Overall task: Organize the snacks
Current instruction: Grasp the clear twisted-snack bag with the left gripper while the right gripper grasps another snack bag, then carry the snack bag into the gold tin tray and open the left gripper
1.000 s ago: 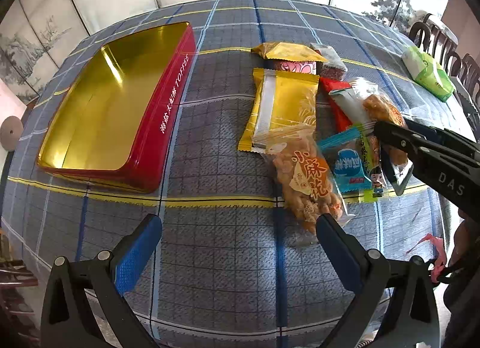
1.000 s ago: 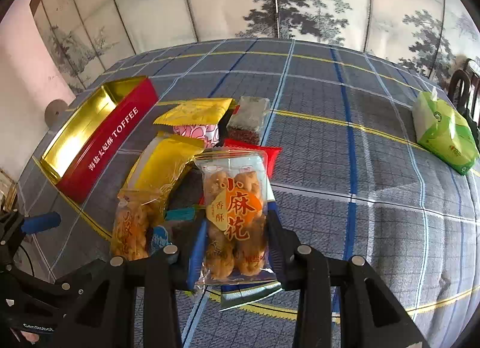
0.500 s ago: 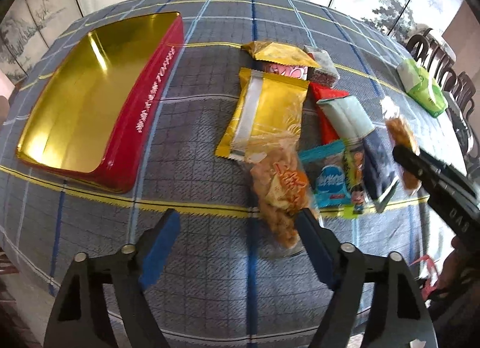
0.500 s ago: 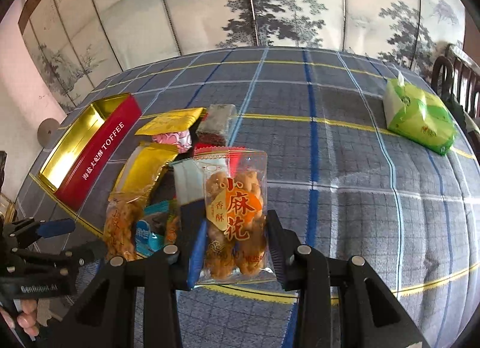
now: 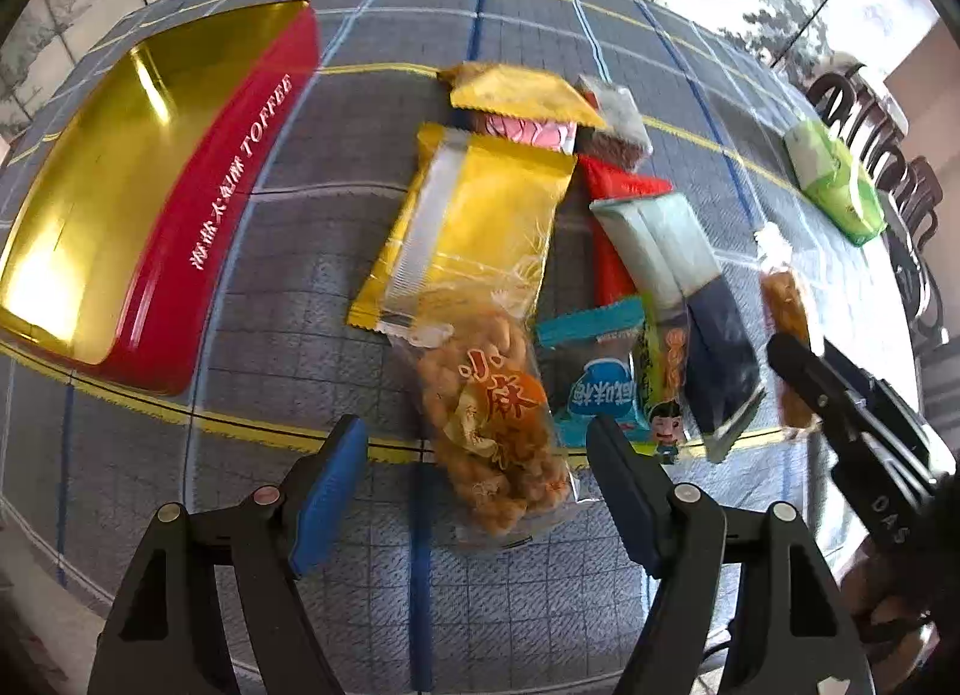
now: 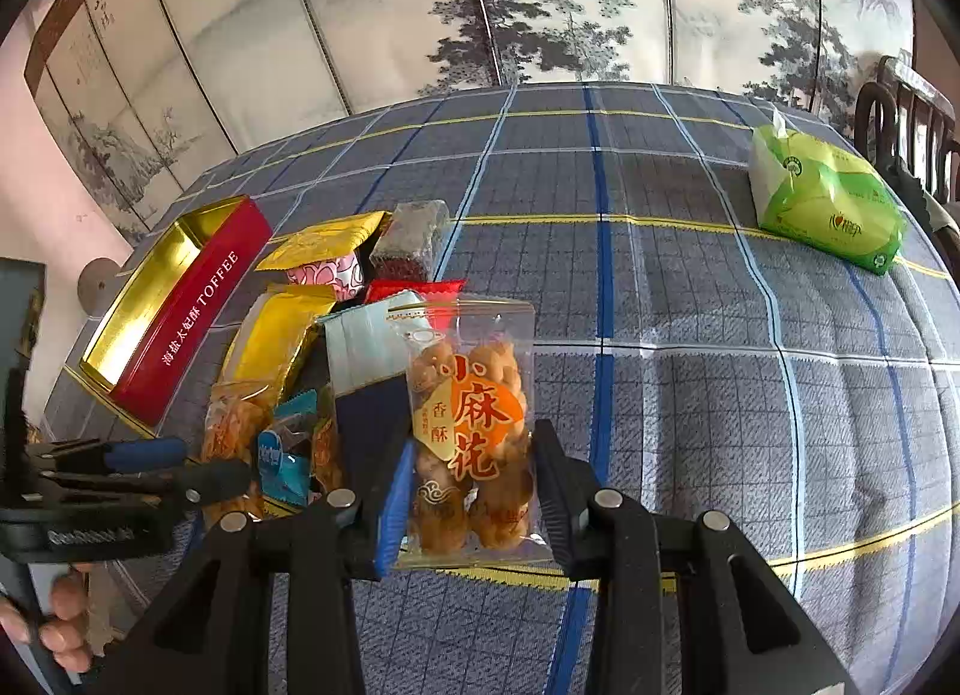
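Observation:
My right gripper (image 6: 468,491) is shut on a clear bag of fried dough twists (image 6: 471,425) and holds it above the table; the bag also shows in the left wrist view (image 5: 783,311). My left gripper (image 5: 480,467) is open around a second bag of dough twists (image 5: 492,425) lying on the cloth. A pile of snack packets lies beyond it: a large gold packet (image 5: 474,227), a small yellow packet (image 5: 516,92), a red packet (image 5: 618,197), a pale green and navy packet (image 5: 672,263). The open red toffee tin (image 5: 120,197) with gold inside sits at the left.
The table carries a blue plaid cloth (image 6: 690,335). A green tissue pack (image 6: 822,197) lies at the far right. Dark wooden chairs (image 5: 888,167) stand by the right edge. A painted folding screen (image 6: 480,5) stands behind the table.
My right gripper has lifted its bag of twists up and away from the pile. My left gripper has moved forward so its fingers flank the other bag of twists.

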`<state>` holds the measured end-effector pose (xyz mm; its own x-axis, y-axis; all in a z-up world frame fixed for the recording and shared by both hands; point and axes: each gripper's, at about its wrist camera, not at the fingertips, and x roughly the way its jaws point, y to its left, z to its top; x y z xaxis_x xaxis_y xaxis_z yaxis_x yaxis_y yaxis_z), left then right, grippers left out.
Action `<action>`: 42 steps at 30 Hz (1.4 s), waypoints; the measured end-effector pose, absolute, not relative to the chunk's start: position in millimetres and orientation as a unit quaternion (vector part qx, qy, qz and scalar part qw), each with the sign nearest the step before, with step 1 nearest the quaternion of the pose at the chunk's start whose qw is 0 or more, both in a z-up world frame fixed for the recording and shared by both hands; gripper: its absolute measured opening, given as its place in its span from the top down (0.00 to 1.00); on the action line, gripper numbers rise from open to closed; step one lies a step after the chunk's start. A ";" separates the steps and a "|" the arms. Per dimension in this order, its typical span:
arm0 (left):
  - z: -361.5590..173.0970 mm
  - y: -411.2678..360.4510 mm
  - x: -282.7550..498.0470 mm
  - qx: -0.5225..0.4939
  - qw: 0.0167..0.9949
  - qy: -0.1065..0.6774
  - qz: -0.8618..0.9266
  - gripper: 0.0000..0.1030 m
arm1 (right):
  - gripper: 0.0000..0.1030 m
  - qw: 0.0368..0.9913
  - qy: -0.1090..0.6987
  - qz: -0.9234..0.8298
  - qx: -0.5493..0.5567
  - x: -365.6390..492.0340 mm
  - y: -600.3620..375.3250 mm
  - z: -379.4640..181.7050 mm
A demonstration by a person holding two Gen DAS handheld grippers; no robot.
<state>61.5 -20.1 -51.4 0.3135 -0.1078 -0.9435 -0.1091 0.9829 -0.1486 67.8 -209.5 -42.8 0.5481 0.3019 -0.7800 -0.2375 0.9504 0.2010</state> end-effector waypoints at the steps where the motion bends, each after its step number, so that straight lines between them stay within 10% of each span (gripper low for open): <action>1: -53.3 -20.9 62.2 -0.089 0.804 0.587 0.002 0.31 | 0.63 0.879 0.451 0.154 0.037 67.5 -210.0 -43.6; 17: -52.8 -10.0 51.1 -0.071 0.811 0.580 -0.032 0.58 | 0.63 0.876 0.456 0.155 0.032 64.9 -204.6 -44.4; 42: -27.5 3.1 27.4 -0.044 0.831 0.549 -0.079 0.65 | 0.63 0.882 0.451 0.135 0.024 58.8 -193.5 -37.4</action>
<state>27.4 3.1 -27.5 0.3843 -0.1794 -0.9056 0.0837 0.9837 -0.1594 58.8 -193.5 -37.4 0.5571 0.2603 -0.7886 -0.2176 0.9622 0.1639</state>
